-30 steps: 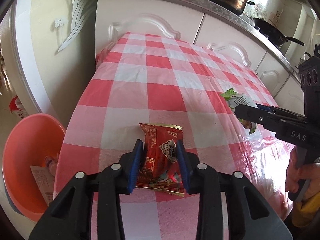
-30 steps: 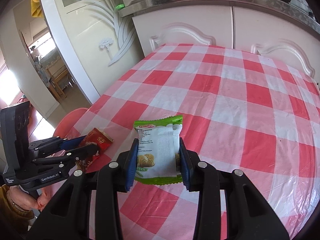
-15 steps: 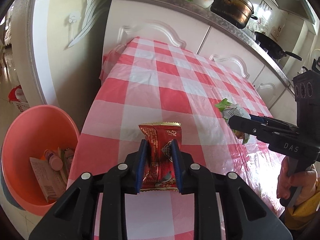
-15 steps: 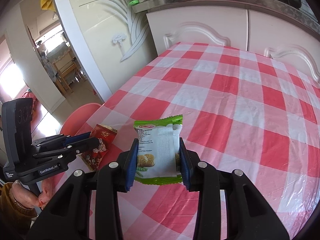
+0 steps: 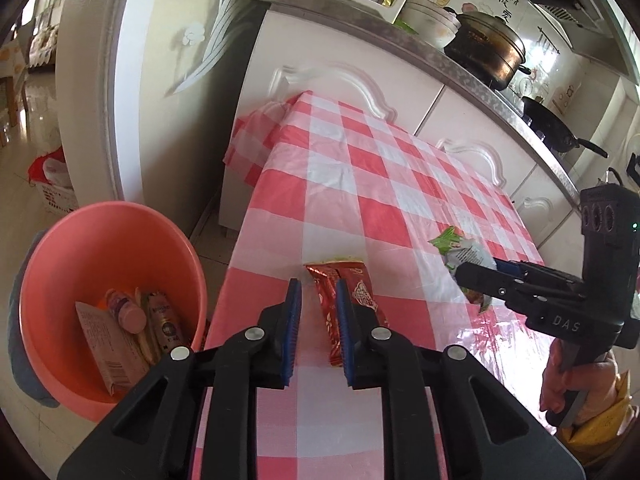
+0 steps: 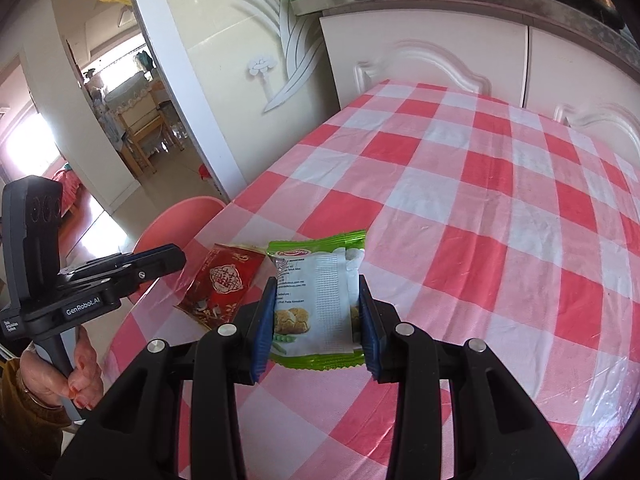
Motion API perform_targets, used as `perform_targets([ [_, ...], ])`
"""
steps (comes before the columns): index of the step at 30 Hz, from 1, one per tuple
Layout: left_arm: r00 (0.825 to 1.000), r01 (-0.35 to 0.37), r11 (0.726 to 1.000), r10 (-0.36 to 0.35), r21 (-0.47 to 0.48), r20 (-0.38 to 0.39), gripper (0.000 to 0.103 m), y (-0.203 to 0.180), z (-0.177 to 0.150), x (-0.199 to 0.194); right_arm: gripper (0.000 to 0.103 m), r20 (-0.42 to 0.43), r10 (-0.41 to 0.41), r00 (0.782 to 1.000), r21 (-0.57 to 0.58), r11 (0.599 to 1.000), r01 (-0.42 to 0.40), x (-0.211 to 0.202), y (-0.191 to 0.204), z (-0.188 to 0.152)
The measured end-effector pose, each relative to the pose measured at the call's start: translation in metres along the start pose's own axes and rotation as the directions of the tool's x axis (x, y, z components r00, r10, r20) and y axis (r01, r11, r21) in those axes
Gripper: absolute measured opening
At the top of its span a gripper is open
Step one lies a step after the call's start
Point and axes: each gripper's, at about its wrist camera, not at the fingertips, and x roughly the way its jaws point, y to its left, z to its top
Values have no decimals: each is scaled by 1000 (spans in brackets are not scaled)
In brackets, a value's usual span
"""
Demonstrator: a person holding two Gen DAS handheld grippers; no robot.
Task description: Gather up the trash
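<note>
Moved: since the earlier frame I've carried both wrappers toward the table edge, nearer the pink bin (image 5: pixel 108 248).
Left gripper (image 5: pixel 316 316): jaws squeezed fully in, crumpling the red wrapper (image 5: pixel 340 312).
Right gripper (image 6: pixel 318 320): clamped narrow on the green-and-white packet (image 6: pixel 316 300), above the checked tablecloth (image 6: pixel 480 200).

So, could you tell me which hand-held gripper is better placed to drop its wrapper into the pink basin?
Left. The left hand-held gripper, pinching the red foil wrapper, sits right beside the pink plastic basin.
</note>
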Motion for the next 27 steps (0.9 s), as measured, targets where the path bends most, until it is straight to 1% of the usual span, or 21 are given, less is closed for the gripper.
perform_targets([
  [1, 1000, 19, 1000, -19, -5, -7, 19, 0, -1, 0, 39, -1, 1, 1000, 4, 1000, -1, 1, 0, 0],
  [2, 1000, 24, 1000, -24, 0, -11, 25, -3, -2, 0, 39, -3, -6, 1000, 3, 1000, 6, 2, 0, 0],
  [3, 1000, 16, 1000, -16, 15, -15, 34, -8, -3, 2, 39, -3, -10, 1000, 4, 1000, 10, 2, -1, 0],
  [4, 1000, 10, 1000, -10, 28, -17, 59, -12, -5, 3, 39, -1, -12, 1000, 9, 1000, 12, 2, -2, 1],
  [5, 1000, 6, 999, -5, 37, -16, 74, -15, -6, 5, 39, 1, -13, 1000, 14, 1000, 13, 2, -3, 1],
  [7, 1000, -8, 998, 9, 56, -23, 74, -22, -9, 12, 39, 2, -19, 1000, 17, 1000, 19, 1, -5, 2],
  [10, 998, -25, 996, 30, 90, -55, 74, -34, -13, 26, 39, -2, -23, 1000, 19, 1000, 23, 2, -6, 0],
  [11, 997, -33, 994, 40, 105, -67, 73, -38, -14, 32, 39, -5, -23, 1000, 19, 1000, 23, 3, -6, 0],
  [12, 996, -53, 991, 61, 121, -61, 72, -41, -14, 34, 39, -9, -24, 1000, 20, 1000, 24, 4, -7, 0],
  [13, 996, -58, 990, 67, 131, -65, 66, -44, -14, 37, 39, -12, -23, 1000, 20, 1000, 24, 4, -7, -1],
  [14, 995, -72, 987, 82, 141, -64, 57, -46, -13, 38, 39, -14, -23, 1000, 21, 999, 23, 5, -7, -1],
  [15, 993, -87, 985, 97, 147, -64, 53, -48, -12, 40, 39, -15, -23, 1000, 23, 999, 23, 5, -7, -2],
  [16, 992, -100, 983, 111, 154, -66, 41, -48, -11, 42, 39, -17, -22, 1000, 26, 999, 22, 6, -8, -2],
  [17, 991, -108, 981, 120, 161, -67, 37, -49, -10, 43, 39, -19, -21, 1000, 28, 999, 21, 6, -9, -2],
  [20, 990, -111, 979, 123, 170, -65, 34, -49, -9, 43, 39, -18, -19, 1000, 35, 999, 20, 7, -10, -2],
  [27, 995, -80, 987, 88, 139, -51, 29, -41, -10, 37, 39, -14, -4, 1000, 35, 999, 5, 8, -7, -1],
])
